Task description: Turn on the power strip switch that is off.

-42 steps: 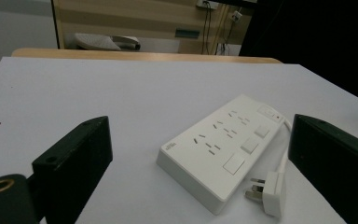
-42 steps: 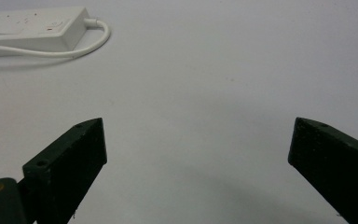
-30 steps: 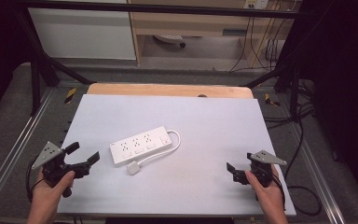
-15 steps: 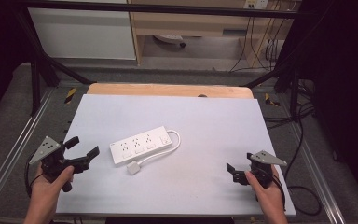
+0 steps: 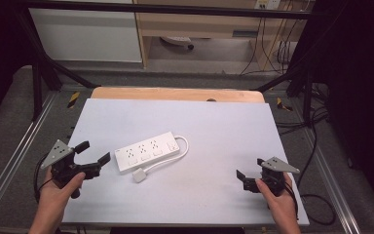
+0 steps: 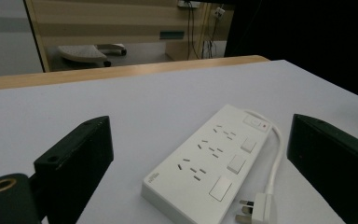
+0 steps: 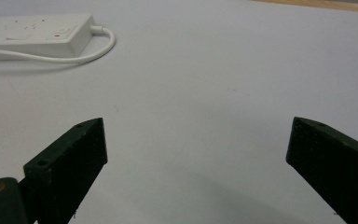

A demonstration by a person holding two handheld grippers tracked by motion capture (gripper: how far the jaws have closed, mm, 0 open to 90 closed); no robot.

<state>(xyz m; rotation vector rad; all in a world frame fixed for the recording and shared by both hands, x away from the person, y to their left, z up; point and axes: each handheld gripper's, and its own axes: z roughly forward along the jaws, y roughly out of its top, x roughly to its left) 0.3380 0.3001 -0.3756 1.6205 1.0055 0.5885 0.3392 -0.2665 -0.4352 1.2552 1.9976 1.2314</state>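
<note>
where the high view looks down on the desk, a white power strip lies left of centre, its cord looping round to a plug just in front of it. the left gripper sits near the strip's left end, jaws wide and holding nothing; the right gripper is well apart at the desk's right edge.

from the left gripper view, the power strip lies between the spread jaws, untouched.

from the right gripper view, the jaws stand wide over bare desk, the power strip far off at upper left.
</note>
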